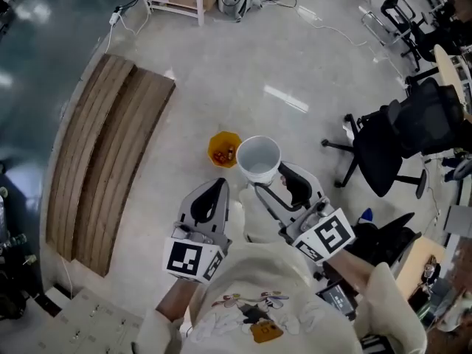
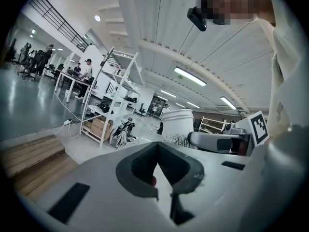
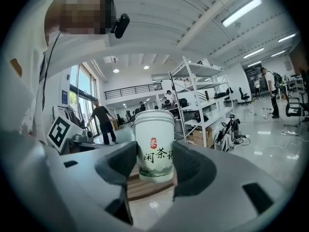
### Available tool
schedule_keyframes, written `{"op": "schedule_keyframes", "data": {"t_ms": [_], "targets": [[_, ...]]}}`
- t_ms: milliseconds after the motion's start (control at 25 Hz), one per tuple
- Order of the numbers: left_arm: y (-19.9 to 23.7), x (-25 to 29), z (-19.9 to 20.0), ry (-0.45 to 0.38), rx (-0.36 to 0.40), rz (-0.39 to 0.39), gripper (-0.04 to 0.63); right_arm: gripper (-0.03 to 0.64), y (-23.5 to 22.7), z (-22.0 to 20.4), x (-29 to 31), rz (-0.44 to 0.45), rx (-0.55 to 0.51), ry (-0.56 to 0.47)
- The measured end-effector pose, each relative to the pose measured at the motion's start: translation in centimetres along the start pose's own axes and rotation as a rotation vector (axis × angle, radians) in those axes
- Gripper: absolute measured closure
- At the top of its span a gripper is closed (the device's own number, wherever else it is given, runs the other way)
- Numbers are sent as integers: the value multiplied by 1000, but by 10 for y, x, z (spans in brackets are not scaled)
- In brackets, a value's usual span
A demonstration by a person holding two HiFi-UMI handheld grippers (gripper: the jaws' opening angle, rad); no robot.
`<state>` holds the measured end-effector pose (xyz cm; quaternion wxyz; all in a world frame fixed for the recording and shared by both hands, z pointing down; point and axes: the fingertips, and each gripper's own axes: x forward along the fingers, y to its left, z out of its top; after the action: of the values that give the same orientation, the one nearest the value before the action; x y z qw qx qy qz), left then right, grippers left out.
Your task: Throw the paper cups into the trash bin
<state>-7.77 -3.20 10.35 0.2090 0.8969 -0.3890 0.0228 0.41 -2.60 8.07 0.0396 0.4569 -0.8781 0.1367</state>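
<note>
A white paper cup (image 1: 258, 158) with green print (image 3: 154, 144) stands upright between the jaws of my right gripper (image 1: 274, 184), which is shut on its lower half (image 3: 154, 166). In the head view the cup hangs just right of a small orange trash bin (image 1: 223, 150) on the floor, with some scraps inside it. My left gripper (image 1: 213, 192) is lower and to the left, jaws shut with nothing in them (image 2: 157, 172). The left gripper view also shows the cup (image 2: 179, 124) and the right gripper (image 2: 212, 141) beside it.
A slatted wooden platform (image 1: 103, 161) lies on the floor at left. Black office chairs (image 1: 398, 139) stand at right. White metal shelving (image 2: 111, 105) with boxes and bags, and loose cables (image 1: 332, 28), are further off. People stand in the distance.
</note>
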Motion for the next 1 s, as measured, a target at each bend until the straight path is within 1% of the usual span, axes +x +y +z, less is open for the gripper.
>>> {"op": "schedule_keyframes", "data": {"t_ms": [120, 240, 360, 480, 600, 680, 840, 1000], "targets": [[15, 21, -6, 26, -10, 23, 591, 380, -22, -11, 17, 7, -9, 39], [36, 41, -13, 66, -46, 48, 591, 380, -41, -27, 44, 13, 8, 89], [57, 65, -36, 65, -47, 72, 591, 380, -58, -53, 67, 28, -31, 105], [73, 80, -69, 61, -55, 113, 591, 380, -68, -88, 80, 50, -45, 133], [89, 89, -108, 90, -63, 173, 591, 380, -78, -128, 89, 83, -51, 174], [100, 96, -132, 99, -59, 197, 591, 380, -89, -159, 94, 96, -48, 205], [117, 113, -184, 125, -39, 213, 591, 380, -110, -220, 106, 118, -46, 253], [135, 130, -234, 160, -10, 207, 591, 380, -128, -279, 121, 131, -44, 287]]}}
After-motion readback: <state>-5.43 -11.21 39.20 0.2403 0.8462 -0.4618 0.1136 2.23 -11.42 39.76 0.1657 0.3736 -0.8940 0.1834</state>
